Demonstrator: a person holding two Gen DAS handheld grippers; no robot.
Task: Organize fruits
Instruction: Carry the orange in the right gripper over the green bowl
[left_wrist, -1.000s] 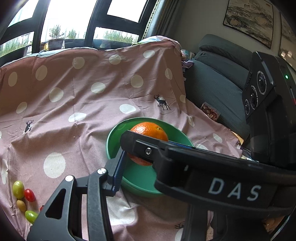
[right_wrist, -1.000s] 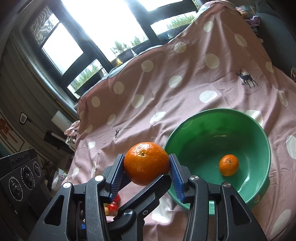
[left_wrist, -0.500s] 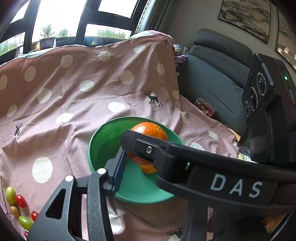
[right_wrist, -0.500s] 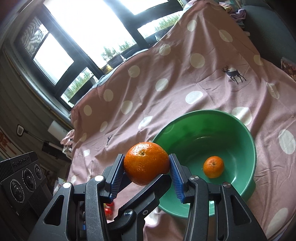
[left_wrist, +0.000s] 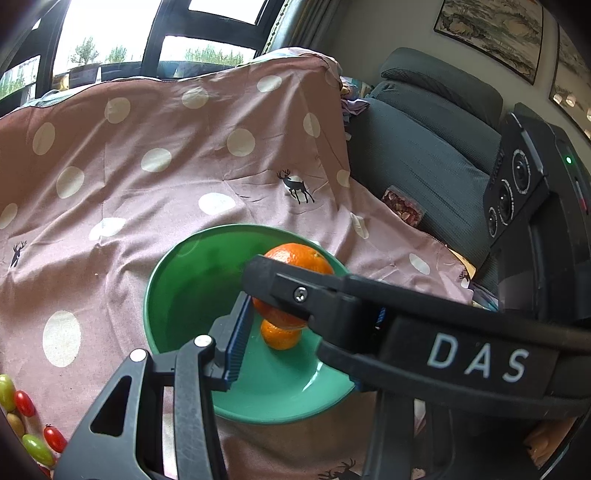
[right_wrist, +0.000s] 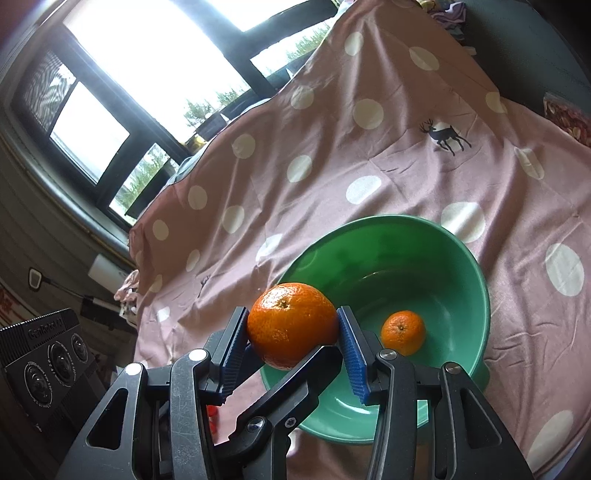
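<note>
My right gripper (right_wrist: 291, 328) is shut on a large orange (right_wrist: 291, 325) and holds it above the near left rim of a green bowl (right_wrist: 476, 273). A small orange (right_wrist: 403, 331) lies inside the bowl. In the left wrist view the right gripper's arm crosses in front; the held orange (left_wrist: 299, 258) hangs over the bowl (left_wrist: 173, 280), above the small orange (left_wrist: 280, 338). Only the left finger (left_wrist: 236, 332) of my left gripper shows clearly, so its state is unclear. Cherry tomatoes and green grapes (left_wrist: 22, 402) lie at the lower left.
A pink polka-dot cloth (left_wrist: 147, 184) with deer prints covers the surface. A dark grey sofa (left_wrist: 424, 147) stands to the right, with a packet (left_wrist: 402, 206) on it. Windows are behind. Red tomatoes (right_wrist: 212, 417) show below the right gripper.
The right gripper has carried the large orange toward and over the bowl. The left wrist view has shifted, so the bowl sits closer and lower in it.
</note>
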